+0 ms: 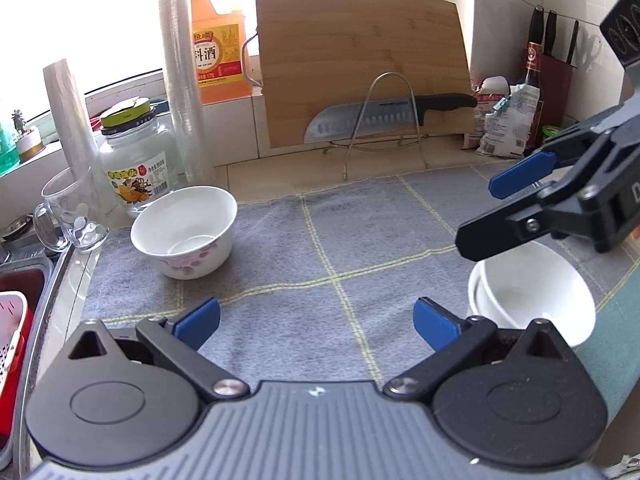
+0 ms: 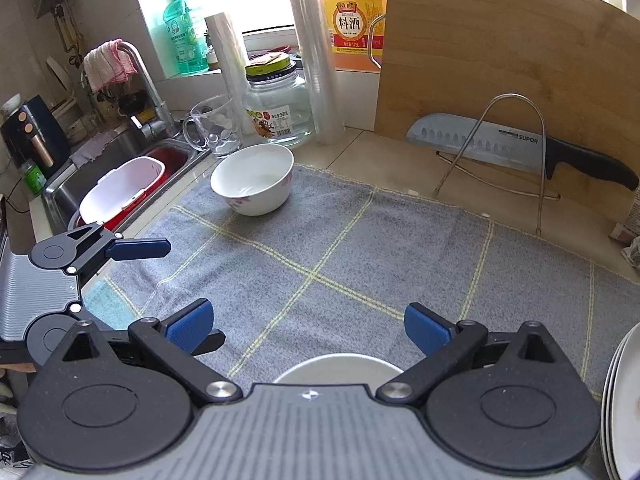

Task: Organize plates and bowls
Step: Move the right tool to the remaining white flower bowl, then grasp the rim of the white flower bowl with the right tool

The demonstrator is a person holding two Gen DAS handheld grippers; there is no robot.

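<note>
A grey checked cloth (image 1: 320, 248) covered most of the counter, and a wooden cutting board (image 1: 360, 60) leaned upright against the wall behind it. A big knife (image 1: 384, 118) rested across a wire rack (image 1: 390, 120) in front of the board.

The left gripper (image 1: 316, 322) hung over the bare cloth with its jaws spread wide, holding nothing and touching nothing. Its blue pads (image 1: 200, 320) stood well apart, with only cloth between them. The right gripper (image 2: 306, 328) was likewise released, jaws wide and empty. Seen from the left wrist, it reached in from the right, its fingers (image 1: 520, 174) hovering just above a pair of nested white bowls (image 1: 532, 292) without clearly touching them. From the right wrist, the rim of those bowls showed just under the gripper body, between the two arms.

A stack of white plates (image 2: 624, 400) sat at the right edge of the right wrist view. A third bowl (image 1: 186, 232), white with a pink flower pattern, stood alone on the far left corner of the cloth, well apart from both grippers. Just beyond it were a glass mug (image 1: 72, 216) and a glass jar (image 1: 136, 160) with a yellow-green lid, beside an orange bottle (image 1: 218, 40) on the sill. A sink (image 2: 132, 148) lay past the cloth's left edge.
</note>
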